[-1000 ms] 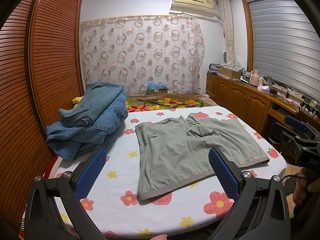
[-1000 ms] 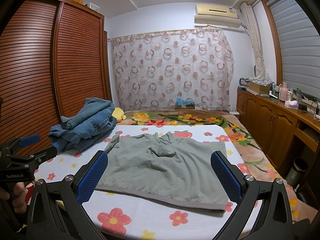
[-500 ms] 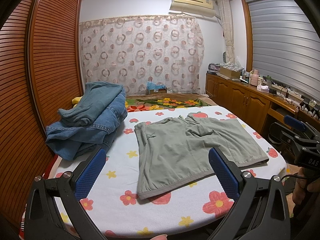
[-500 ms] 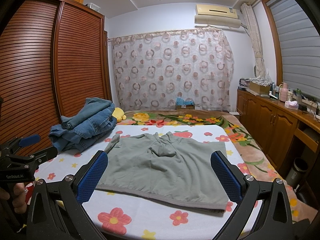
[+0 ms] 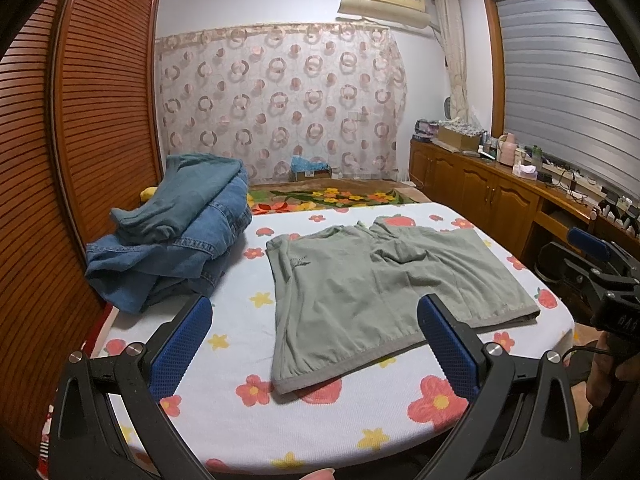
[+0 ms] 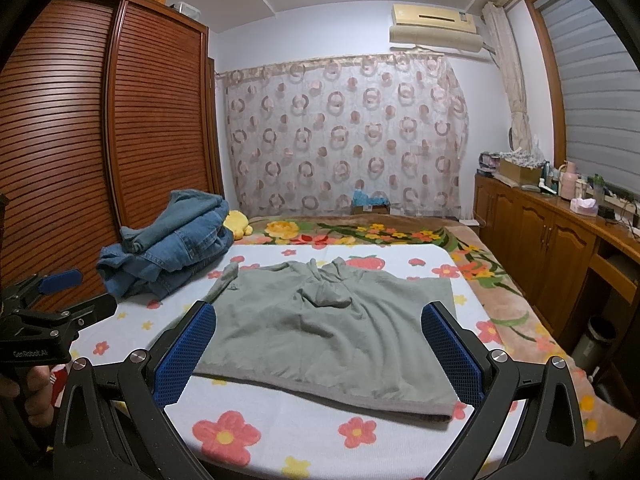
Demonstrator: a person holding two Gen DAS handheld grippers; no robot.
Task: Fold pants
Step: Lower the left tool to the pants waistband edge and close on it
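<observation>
Grey-green pants (image 5: 384, 292) lie spread flat on the flowered white bed sheet (image 5: 248, 396), waistband toward me. In the right wrist view the same pants (image 6: 328, 328) fill the middle of the bed. My left gripper (image 5: 314, 344) hovers open above the near edge of the bed, holding nothing, its blue pads wide apart. My right gripper (image 6: 316, 348) is likewise open and empty, short of the waistband. Each gripper shows at the side of the other's view: the right one (image 5: 596, 272) at far right, the left one (image 6: 48, 312) at far left.
A pile of blue denim clothes (image 5: 176, 232) sits on the bed's far left, beside a slatted wooden wardrobe (image 5: 80, 140). A wooden cabinet (image 5: 488, 196) with clutter runs along the right wall. A flowered blanket (image 6: 380, 236) and a yellow plush toy (image 6: 236, 224) lie behind.
</observation>
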